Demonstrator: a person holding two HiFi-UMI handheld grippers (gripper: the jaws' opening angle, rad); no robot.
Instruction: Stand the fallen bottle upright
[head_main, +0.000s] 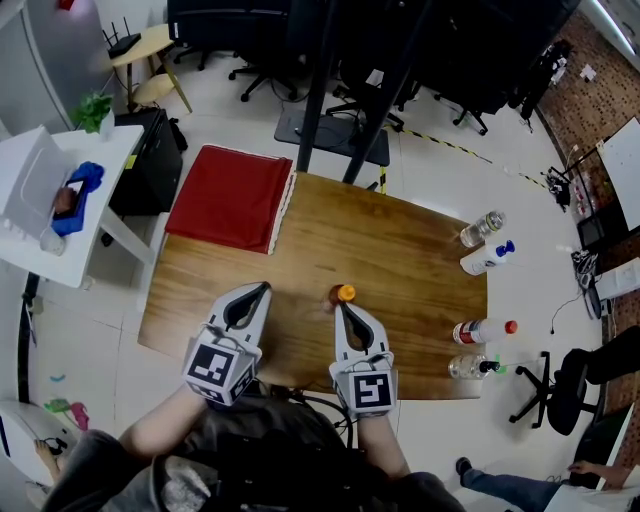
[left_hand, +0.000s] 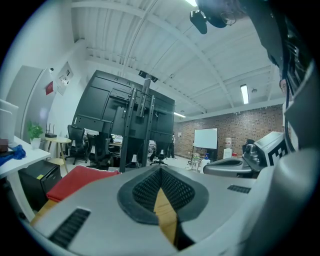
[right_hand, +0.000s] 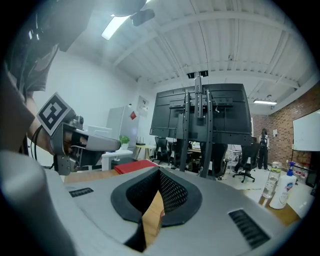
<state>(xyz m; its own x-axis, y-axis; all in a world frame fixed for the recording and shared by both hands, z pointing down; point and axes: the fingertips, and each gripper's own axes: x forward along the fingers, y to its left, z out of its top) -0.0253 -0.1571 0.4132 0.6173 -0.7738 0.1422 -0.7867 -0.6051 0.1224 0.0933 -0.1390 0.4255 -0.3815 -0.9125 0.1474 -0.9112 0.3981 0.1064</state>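
Far left: a flat, matt red fabric cloth covers the far left corner of the brown wood-grain table and hangs over its edge.
Left hand: the left tool, grey moulded plastic with dark ribbed pads, is clenched tip to tip on nothing. It sits low over the table's near edge.
Right hand: the right tool, the same make, is also clenched and grips nothing. Its tips point away from the person.
Task's thing: a small bottle with a round orange cap sits near the table's middle, just beyond the right tool's tips. Whether they touch I cannot tell.
Long axis: only the cap and a pale pinkish smear to its left show. In the right gripper view nothing rises above the jaws. I judge it lies low, perhaps crosswise to the tool, but this is not settled.
Nearer hand: the right, clearly; the left tool is well apart from it.
Right edge: a clear plastic bottle and a white plastic bottle with a blue top stand upright in the right gripper view.
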